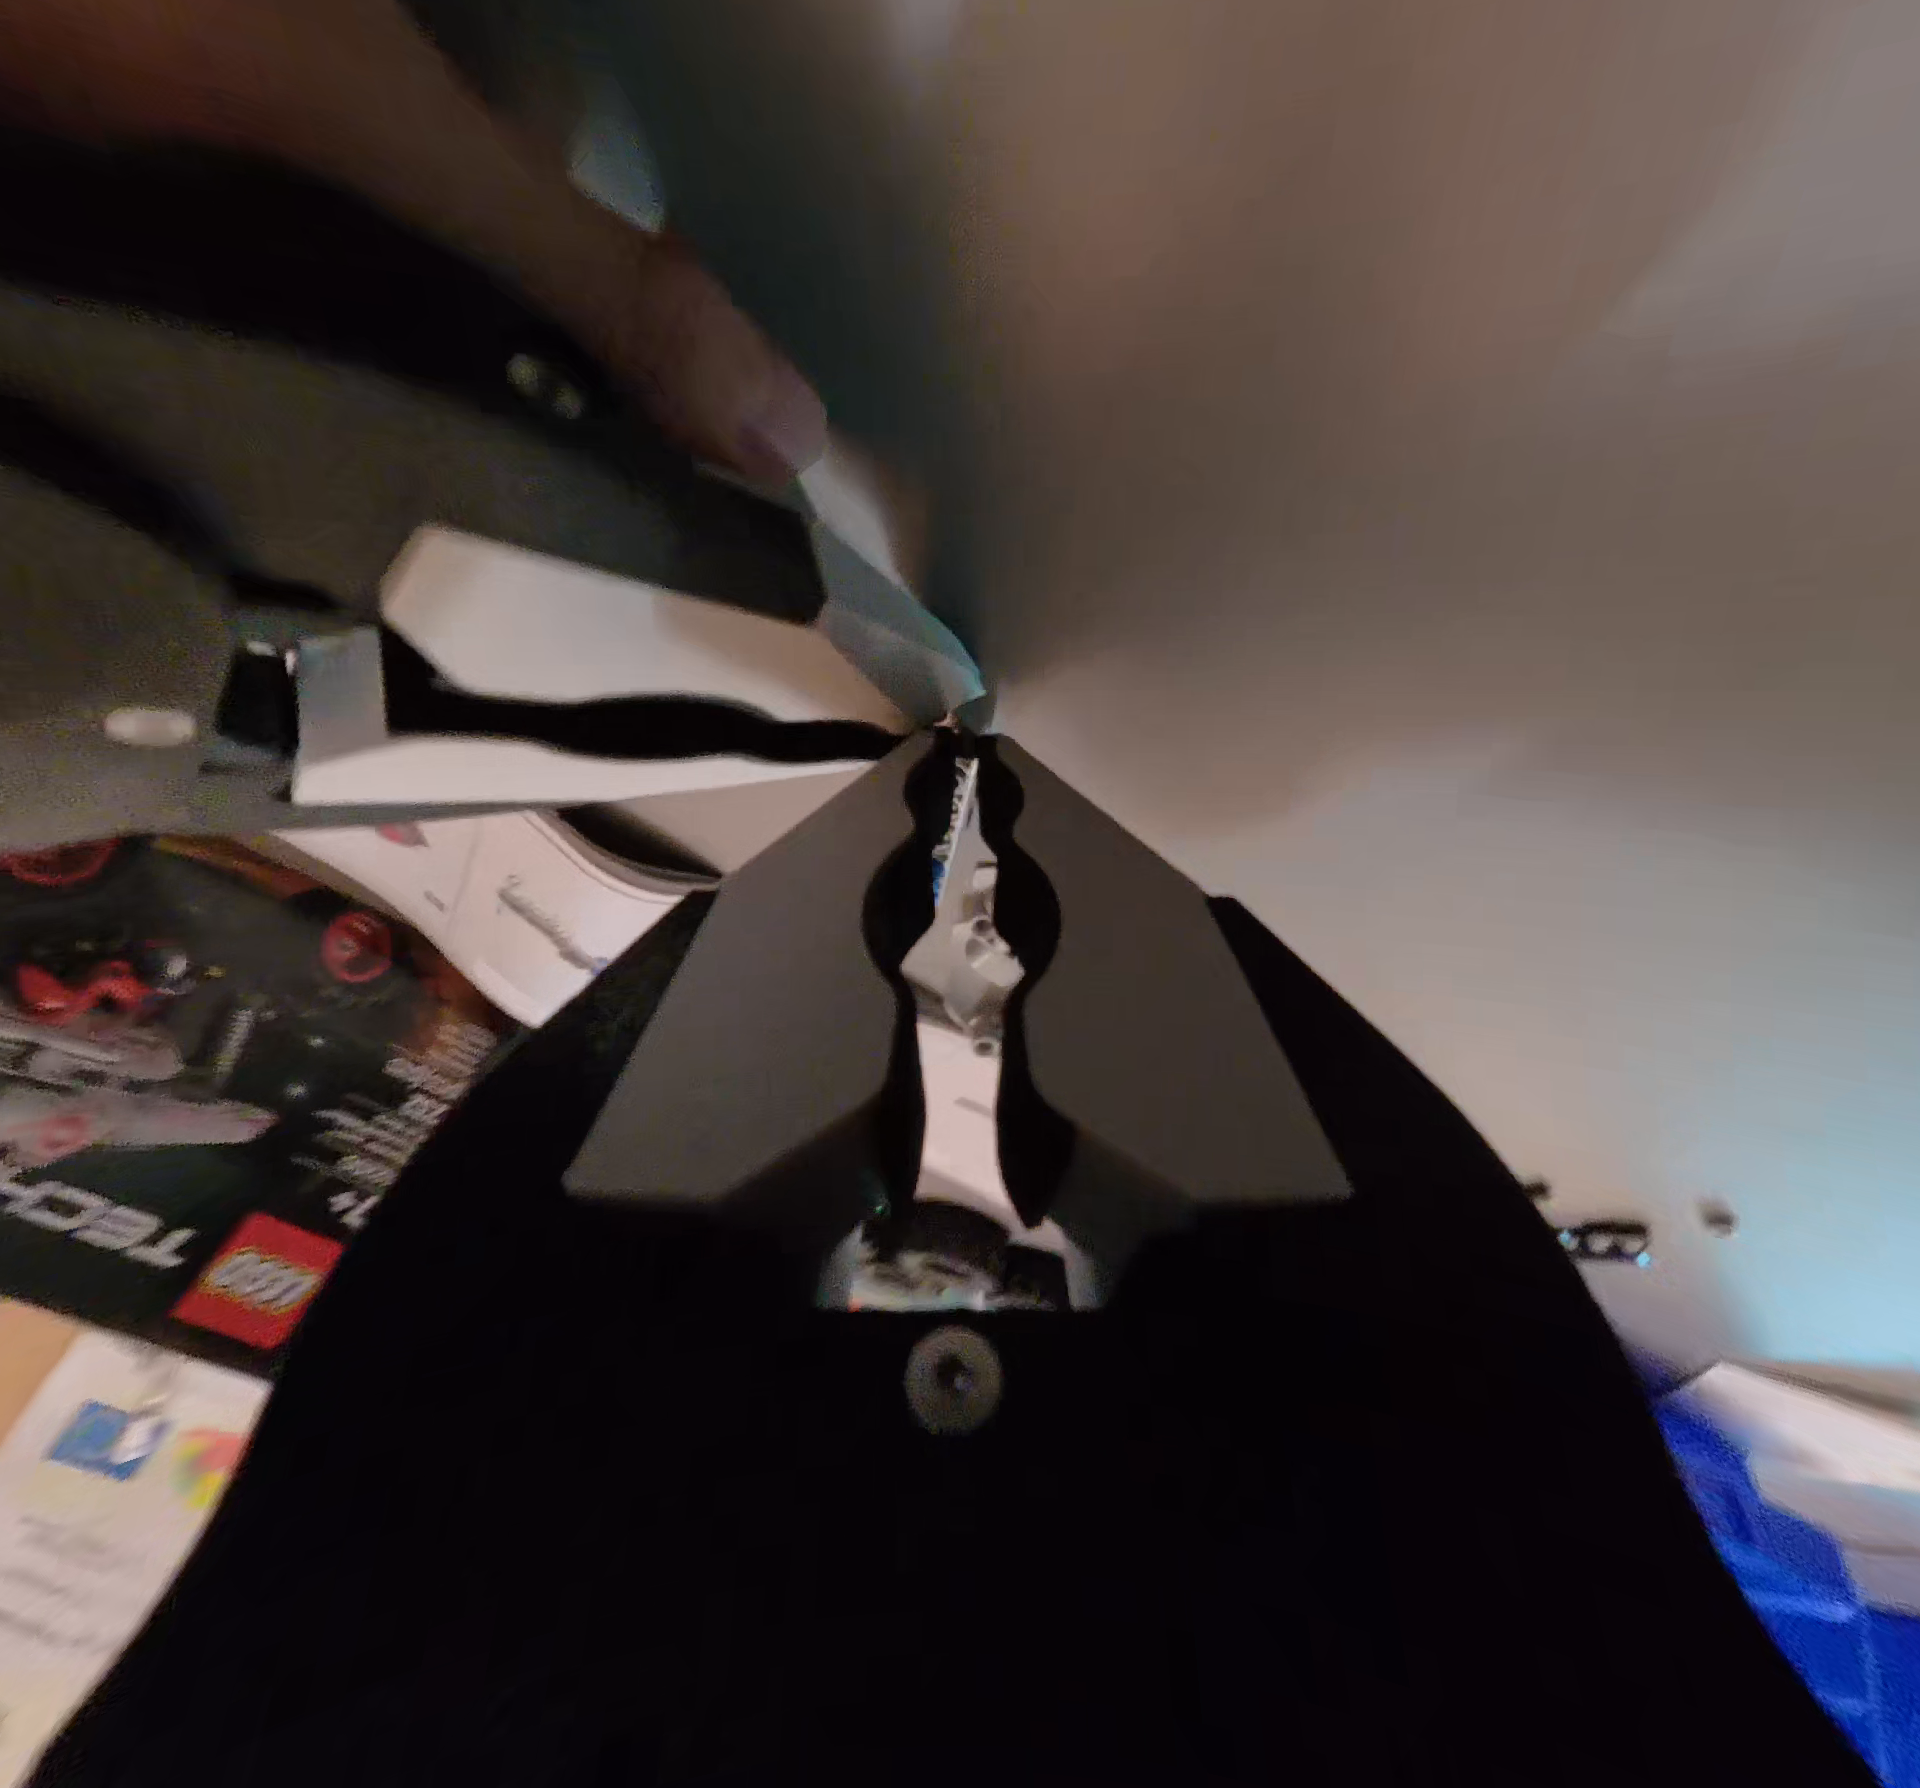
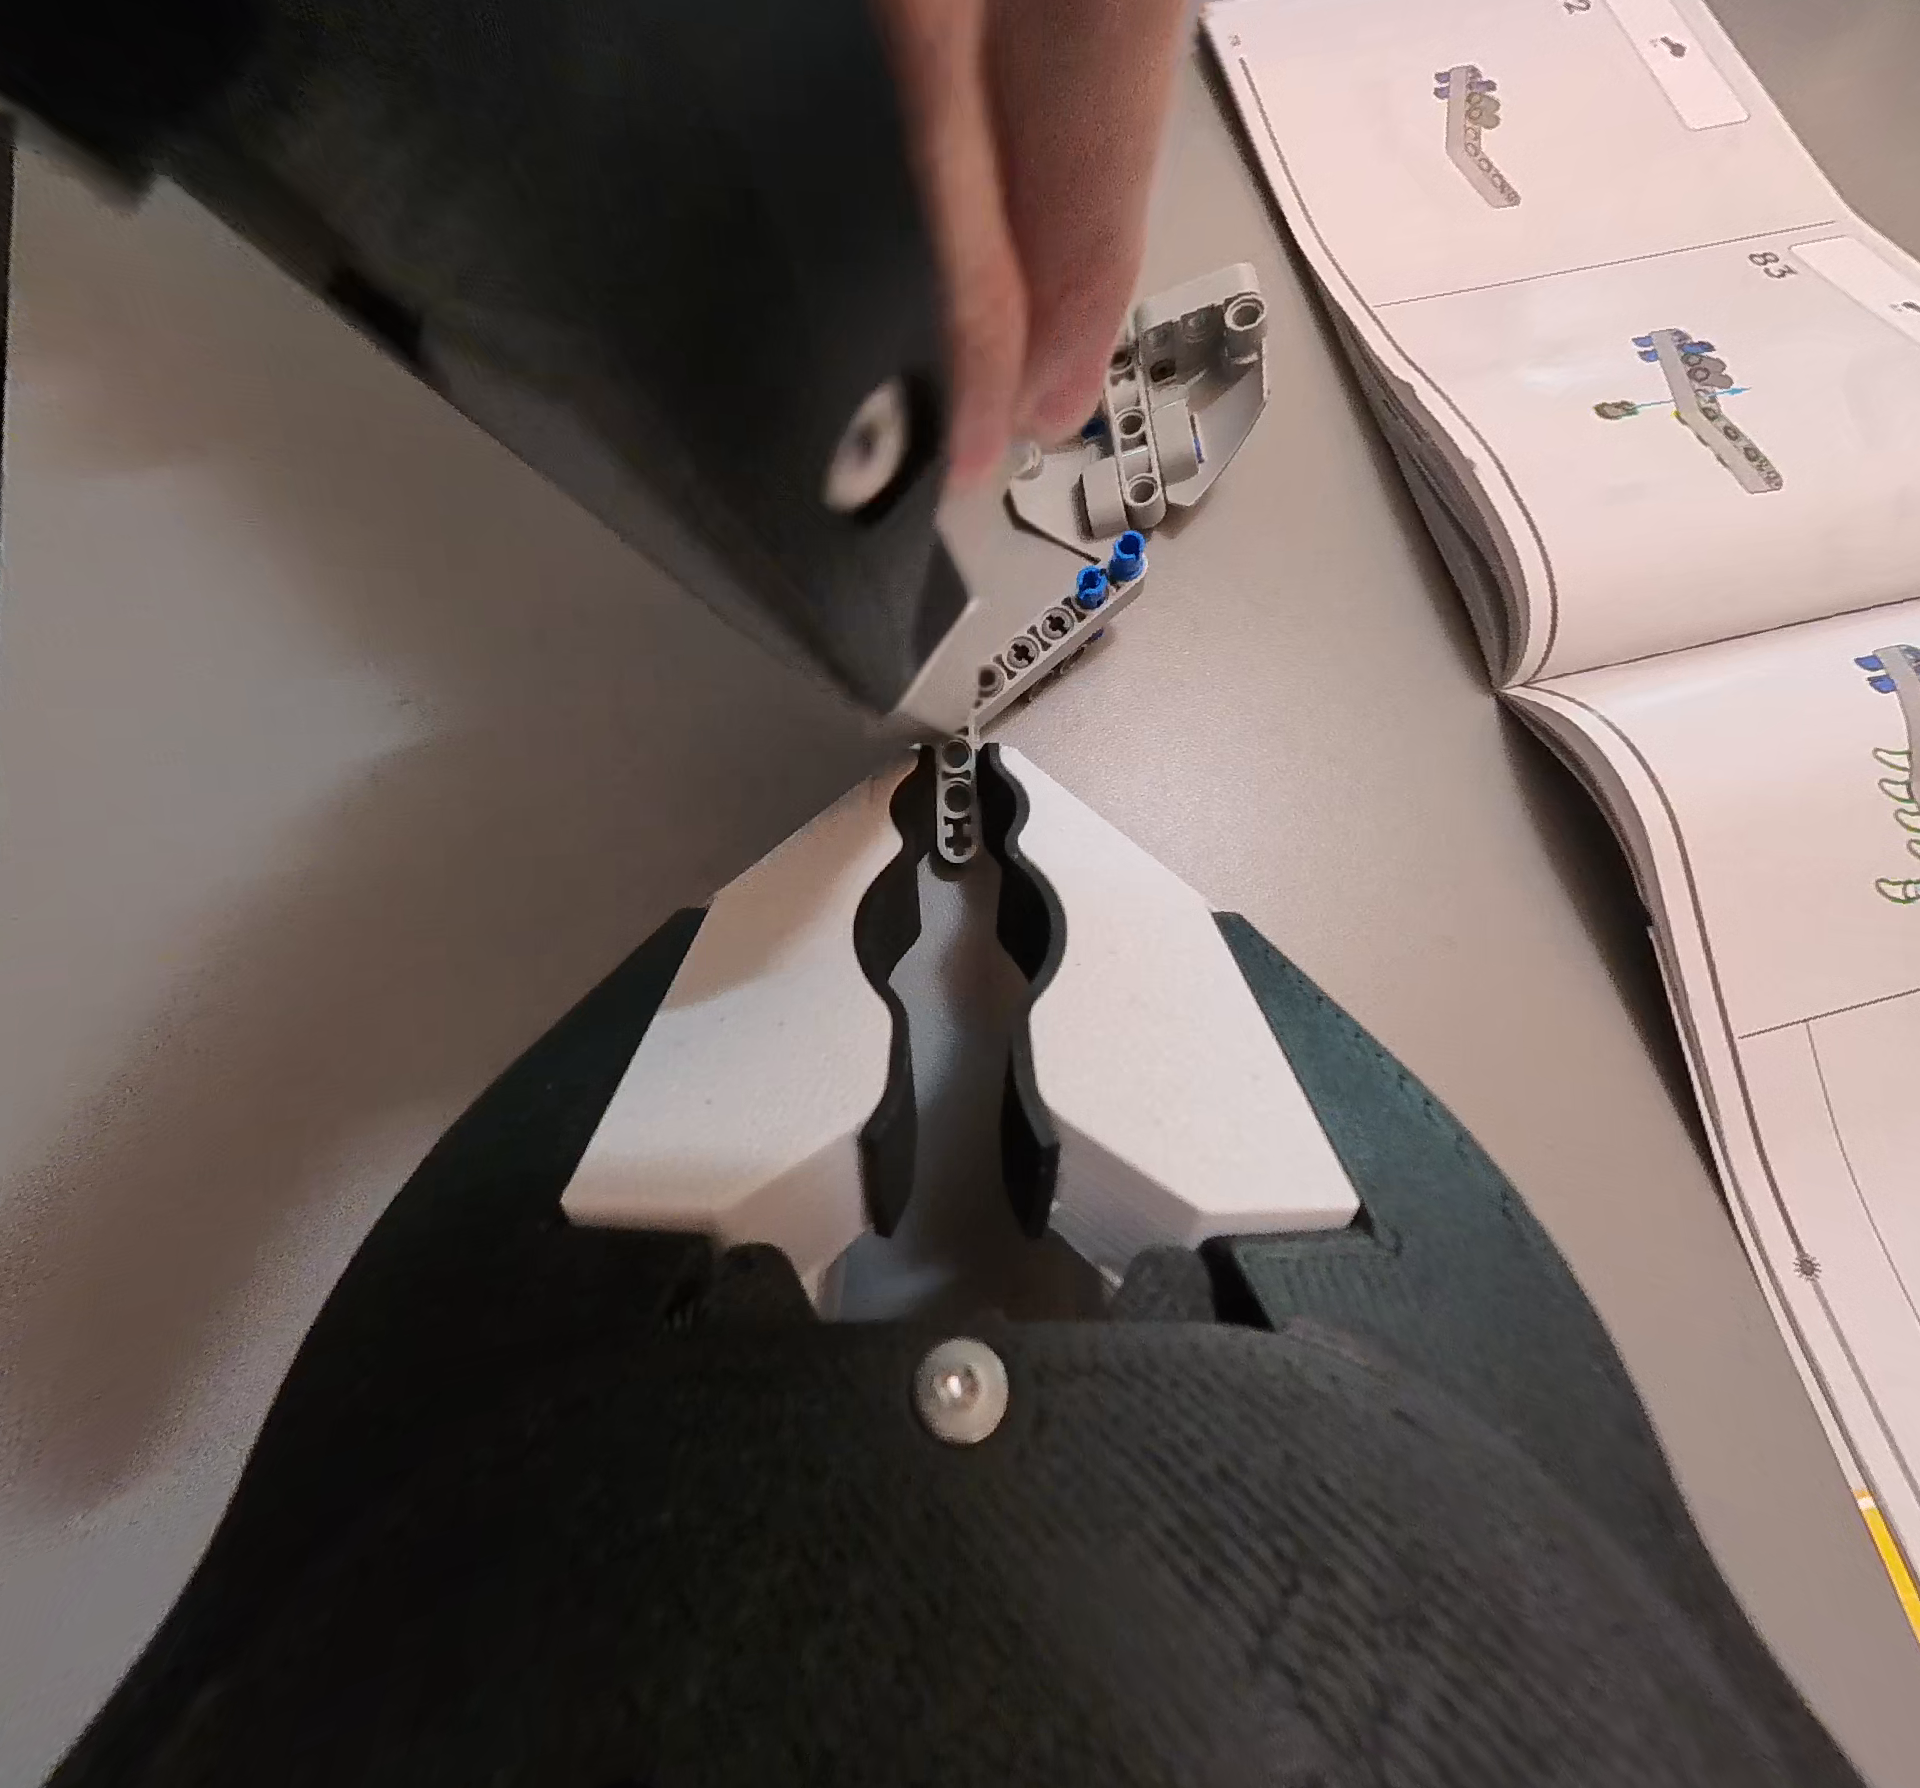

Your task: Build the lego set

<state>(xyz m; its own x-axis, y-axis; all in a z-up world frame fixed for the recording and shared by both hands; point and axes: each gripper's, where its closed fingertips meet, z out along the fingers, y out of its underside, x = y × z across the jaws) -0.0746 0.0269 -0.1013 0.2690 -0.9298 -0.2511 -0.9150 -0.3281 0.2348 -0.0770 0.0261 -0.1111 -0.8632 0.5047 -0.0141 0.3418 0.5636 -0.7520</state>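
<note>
My left gripper (image 1: 961, 751) has dark fingers and is shut on a long grey beam (image 1: 961, 834) that carries blue pins (image 2: 1107, 575). In the right wrist view this beam (image 2: 1039, 642) sticks out of the left gripper (image 2: 935, 710), which comes in from the upper left. My right gripper (image 2: 958, 751) has white fingers and is shut on a short grey beam (image 2: 956, 803) with three holes. The short beam's far end meets the long beam's near end, tip to tip above the table. In the left wrist view the right gripper (image 1: 914, 730) enters from the left.
A grey part-built assembly (image 2: 1153, 408) lies on the grey table (image 2: 312, 595) behind the beams. An open instruction booklet (image 2: 1558, 336) lies to the right. The set's box (image 1: 156, 1063) lies at the left. Small black parts (image 1: 1605, 1245) lie farther right. A hand (image 2: 1039, 180) holds the left gripper. The tips of both grippers are at nearly the same place.
</note>
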